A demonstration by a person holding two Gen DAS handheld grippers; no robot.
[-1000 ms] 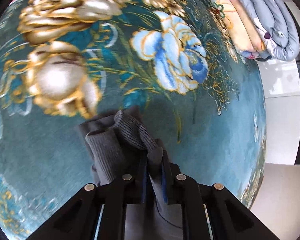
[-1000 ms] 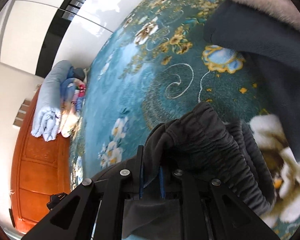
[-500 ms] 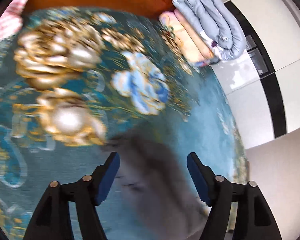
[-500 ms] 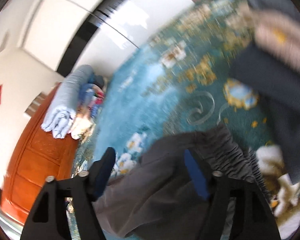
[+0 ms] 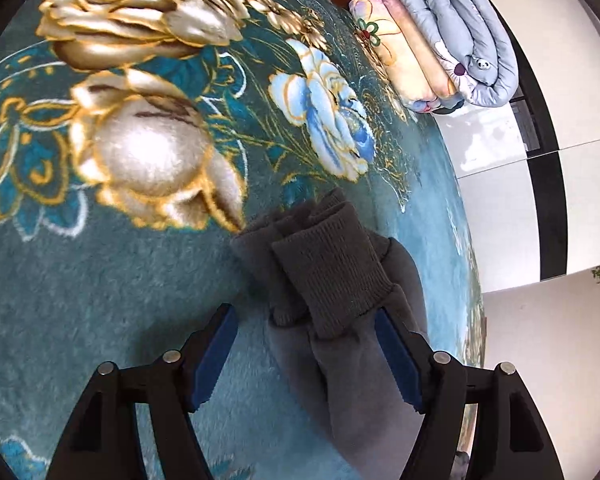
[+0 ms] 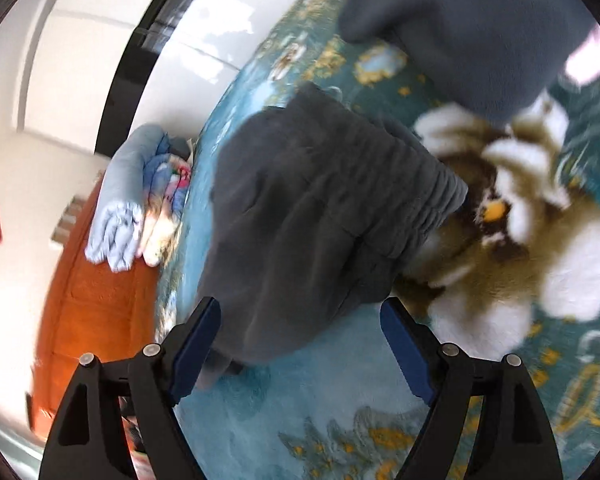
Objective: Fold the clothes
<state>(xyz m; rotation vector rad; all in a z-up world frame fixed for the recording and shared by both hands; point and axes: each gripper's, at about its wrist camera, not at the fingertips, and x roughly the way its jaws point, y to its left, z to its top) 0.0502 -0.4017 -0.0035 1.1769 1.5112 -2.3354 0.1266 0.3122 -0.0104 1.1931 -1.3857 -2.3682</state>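
Dark grey sweatpants lie on a teal flowered blanket (image 5: 100, 264). In the left wrist view their ribbed ankle cuffs (image 5: 332, 264) lie stacked just ahead of my left gripper (image 5: 306, 344), which is open and holds nothing, a finger on each side of the legs. In the right wrist view the gathered elastic waistband (image 6: 416, 184) and upper part of the pants (image 6: 292, 232) lie folded between the jaws of my right gripper (image 6: 300, 336), which is open and empty just above them.
Folded quilts (image 5: 452, 36) lie stacked at the head of the bed by the orange wooden headboard (image 6: 96, 300). Another dark blue-grey garment (image 6: 472, 28) lies on the blanket beyond the pants. The bed edge and white floor (image 5: 512, 208) are to the right.
Both grippers were shut on the pants one second ago. They have opened and let go, and the pants have dropped onto the blanket. Both grippers have pulled back slightly.
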